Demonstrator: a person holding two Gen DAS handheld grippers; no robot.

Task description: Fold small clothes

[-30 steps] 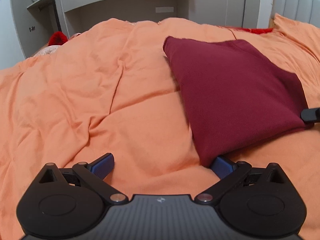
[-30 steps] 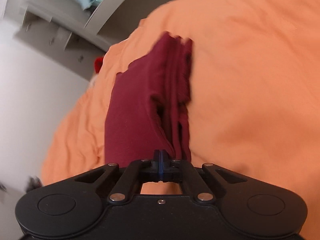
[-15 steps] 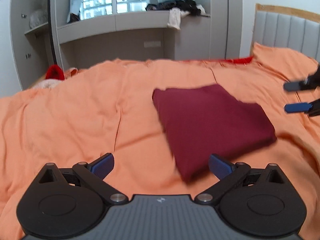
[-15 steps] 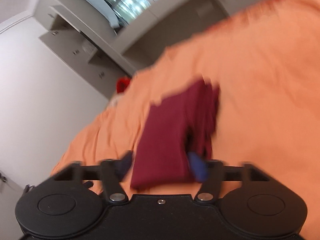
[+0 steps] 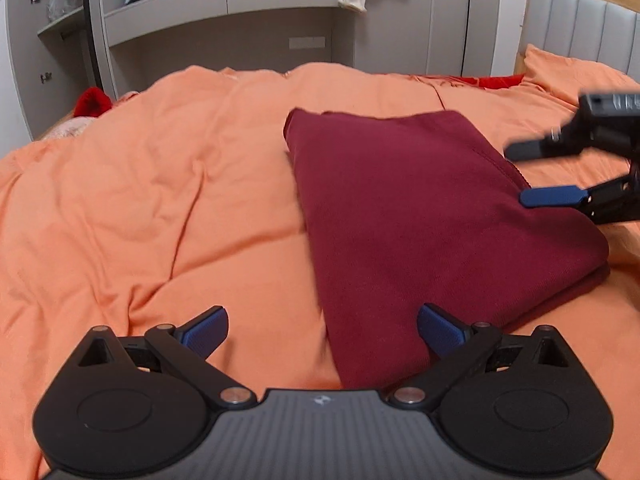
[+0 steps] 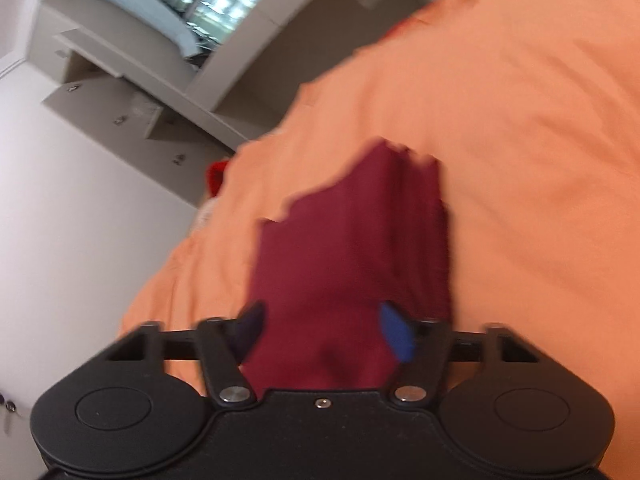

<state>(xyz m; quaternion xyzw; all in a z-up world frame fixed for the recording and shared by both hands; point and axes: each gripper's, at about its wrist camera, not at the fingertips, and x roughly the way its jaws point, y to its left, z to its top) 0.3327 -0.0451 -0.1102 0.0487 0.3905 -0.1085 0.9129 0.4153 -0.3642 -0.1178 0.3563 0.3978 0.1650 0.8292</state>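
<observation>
A dark red garment (image 5: 420, 216) lies folded into a thick rectangle on the orange bed cover (image 5: 160, 200). My left gripper (image 5: 320, 330) is open and empty at the garment's near corner, which lies between its blue pads. My right gripper (image 5: 520, 178) shows at the right in the left wrist view, open, its fingers at the garment's right edge. In the right wrist view the right gripper (image 6: 324, 334) is open with the garment (image 6: 348, 260) between its spread fingers. That view is blurred.
A grey cupboard and shelf unit (image 5: 240, 20) stands behind the bed, with clothes piled on top. A padded headboard (image 5: 580, 20) is at the right. A small red item (image 5: 93, 102) and a pale cloth lie at the bed's far left edge.
My right gripper was shut on the garment's edge a second ago; it has opened and let go. The garment has settled flat on the bed. The left gripper stayed open and drew back a little.
</observation>
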